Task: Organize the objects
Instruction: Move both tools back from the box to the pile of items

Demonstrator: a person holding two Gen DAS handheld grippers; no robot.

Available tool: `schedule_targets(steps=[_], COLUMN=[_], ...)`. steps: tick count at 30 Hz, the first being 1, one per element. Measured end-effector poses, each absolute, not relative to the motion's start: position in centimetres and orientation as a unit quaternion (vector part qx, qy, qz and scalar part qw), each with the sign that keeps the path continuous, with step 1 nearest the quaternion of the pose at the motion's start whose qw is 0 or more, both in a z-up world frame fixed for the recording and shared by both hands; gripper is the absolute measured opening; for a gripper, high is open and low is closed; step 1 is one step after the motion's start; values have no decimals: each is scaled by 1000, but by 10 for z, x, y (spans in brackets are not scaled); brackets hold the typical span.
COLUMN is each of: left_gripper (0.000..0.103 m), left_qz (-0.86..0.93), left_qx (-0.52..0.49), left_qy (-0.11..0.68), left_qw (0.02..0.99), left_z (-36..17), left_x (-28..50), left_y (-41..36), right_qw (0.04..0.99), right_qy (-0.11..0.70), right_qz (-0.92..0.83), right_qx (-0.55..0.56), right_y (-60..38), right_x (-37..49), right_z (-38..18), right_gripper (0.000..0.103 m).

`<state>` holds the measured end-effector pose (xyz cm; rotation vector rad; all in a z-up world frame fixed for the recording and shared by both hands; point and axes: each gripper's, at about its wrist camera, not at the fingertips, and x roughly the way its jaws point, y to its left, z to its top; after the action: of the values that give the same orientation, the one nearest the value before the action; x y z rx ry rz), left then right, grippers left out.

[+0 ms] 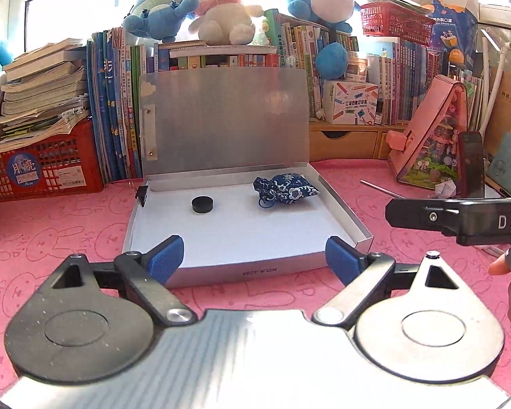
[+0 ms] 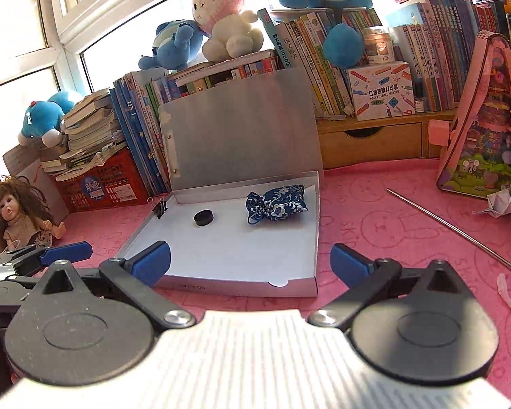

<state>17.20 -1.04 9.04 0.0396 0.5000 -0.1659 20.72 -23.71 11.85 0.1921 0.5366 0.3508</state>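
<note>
My left gripper (image 1: 253, 259) points forward and a little downward at the near wall of the shallow silver cardboard box (image 1: 255, 271), its blue-padded fingers (image 1: 165, 259) spread wide with nothing between them but the box's front edge further off. My right gripper (image 2: 250, 264) is tilted down the same way, beside the left one, and its jaws stand wide apart too, empty, the left pad over the box's near left corner and the right pad over the pink rabbit-print tablecloth (image 2: 391, 225). From the left camera I see the side of my right tool as a black bar at the right edge, with a fingertip of my hand (image 1: 499, 266) under it; from the right camera the left tool's blue fingertip pokes in at the left.

The box lies open on the cloth, its lid (image 1: 228, 119) standing upright against the row of books (image 1: 119, 102). Inside, on the white floor, a small round black cap (image 1: 202, 203) sits toward the back left, and a dark blue floral drawstring pouch (image 1: 284, 189) lies toward the back right, well apart from it. A black binder clip (image 2: 160, 206) is clipped on the box's back left corner. A thin metal rod (image 2: 449, 226) lies on the cloth to the right of the box.
</note>
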Motion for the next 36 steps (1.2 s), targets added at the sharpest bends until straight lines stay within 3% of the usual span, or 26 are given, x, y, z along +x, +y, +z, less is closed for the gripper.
schedule_targets(steps=[18,36], left_gripper=[95,99], left_qz=[-90,-65], left_qx=[-12,-7], left_qy=[237,238], left_qw=[967,969], left_z=[59,31], left_x=[87,37], left_y=[-6,11], right_qw=[962,965], right_qy=[220,230], right_qz=[158,123], right_qx=[37,11], right_y=[-237,-241], right_x=[112,62], right_z=[95,59], right_gripper=[103,103])
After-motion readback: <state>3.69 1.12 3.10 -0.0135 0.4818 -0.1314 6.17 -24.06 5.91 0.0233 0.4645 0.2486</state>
